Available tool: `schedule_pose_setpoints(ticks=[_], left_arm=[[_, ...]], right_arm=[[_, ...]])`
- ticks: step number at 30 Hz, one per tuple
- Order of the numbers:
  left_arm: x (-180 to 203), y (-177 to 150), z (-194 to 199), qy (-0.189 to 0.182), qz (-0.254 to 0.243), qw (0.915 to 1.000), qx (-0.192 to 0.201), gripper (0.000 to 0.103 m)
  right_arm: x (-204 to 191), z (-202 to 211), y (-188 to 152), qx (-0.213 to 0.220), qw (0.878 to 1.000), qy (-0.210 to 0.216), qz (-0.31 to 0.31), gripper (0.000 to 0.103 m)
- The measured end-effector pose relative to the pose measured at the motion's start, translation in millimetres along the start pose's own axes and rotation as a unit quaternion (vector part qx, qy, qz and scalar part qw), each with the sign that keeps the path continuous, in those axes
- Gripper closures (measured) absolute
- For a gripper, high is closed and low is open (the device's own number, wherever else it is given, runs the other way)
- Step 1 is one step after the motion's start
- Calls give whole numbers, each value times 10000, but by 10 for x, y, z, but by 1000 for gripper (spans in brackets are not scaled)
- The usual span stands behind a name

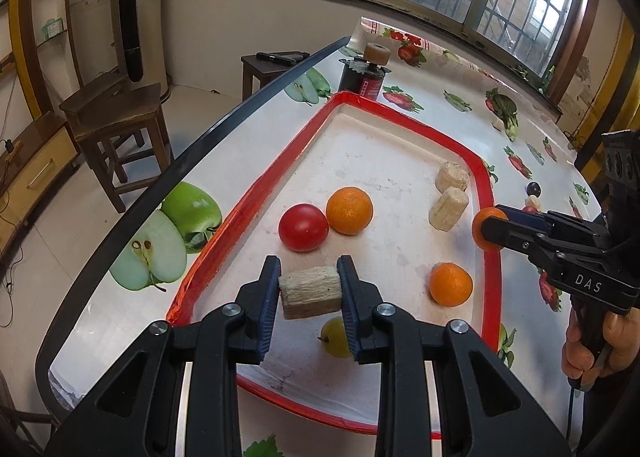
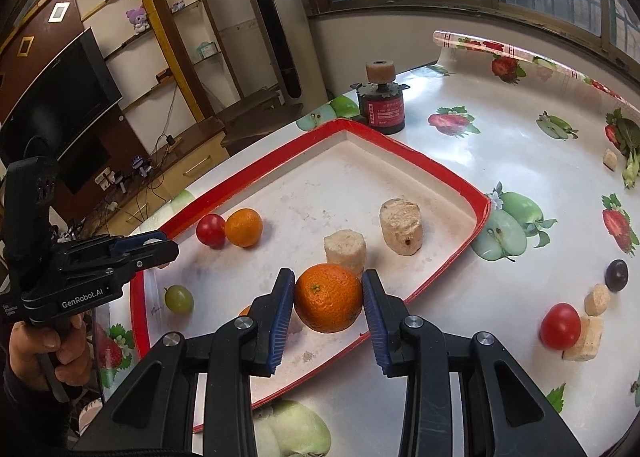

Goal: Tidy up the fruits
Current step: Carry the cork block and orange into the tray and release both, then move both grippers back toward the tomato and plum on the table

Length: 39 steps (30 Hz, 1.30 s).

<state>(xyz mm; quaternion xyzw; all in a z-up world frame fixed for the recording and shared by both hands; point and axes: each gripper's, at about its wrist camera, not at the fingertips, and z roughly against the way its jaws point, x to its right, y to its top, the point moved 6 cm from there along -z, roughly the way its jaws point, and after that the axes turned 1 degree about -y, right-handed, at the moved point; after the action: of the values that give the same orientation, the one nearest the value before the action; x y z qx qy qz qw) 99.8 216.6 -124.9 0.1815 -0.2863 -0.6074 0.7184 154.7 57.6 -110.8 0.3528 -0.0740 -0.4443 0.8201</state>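
- Red-rimmed tray [image 1: 256, 193] lay on a table [image 1: 440, 109] covered with a fruit-print cloth, holding a tomato [image 1: 303, 227], two loose oranges [image 1: 349, 210], a green grape [image 1: 336, 337] and two pale cut chunks [image 1: 449, 209].
- Left gripper [image 1: 309, 285] was clamped on a pale fibrous block [image 1: 310, 292], held above the tray's near part.
- Right gripper [image 2: 327, 303] was clamped on an orange [image 2: 328, 297] over the tray's right edge.
- Outside the tray, another tomato [image 2: 560, 326], a dark plum [image 2: 616, 275] and more pale chunks [image 2: 585, 339] sat on the cloth.
- A dark cylinder [image 2: 383, 113] stood just beyond the tray's far corner.
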Motion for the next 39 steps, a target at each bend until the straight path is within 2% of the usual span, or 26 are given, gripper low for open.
schedule_pose_setpoints(ticks=[20,22,24,25,28,39], left_arm=[[-38,-33,-135,27,171,9997,-164,77],[-39,-31,-127,46,168,9997,-158,72],[-46,-38,-123,173,154,9996,-158,44],[-49,-38,-113,232,149,9995,-127,39],[-47,-28,-59,243,137,9996,-31,39],[-17,-61,34,265,107,9996,-49,39]], right_arm=[[-57,-250,-98,-267,9996,3,69,65],[-53,-240,-99,-257,9996,0,74,65],[-62,-217,-90,-230,9997,34,80,65],[-67,-208,-84,-226,9997,41,87,65],[-82,-188,-75,-207,9997,18,125,64],[-120,42,-46,-32,9999,35,133,62]])
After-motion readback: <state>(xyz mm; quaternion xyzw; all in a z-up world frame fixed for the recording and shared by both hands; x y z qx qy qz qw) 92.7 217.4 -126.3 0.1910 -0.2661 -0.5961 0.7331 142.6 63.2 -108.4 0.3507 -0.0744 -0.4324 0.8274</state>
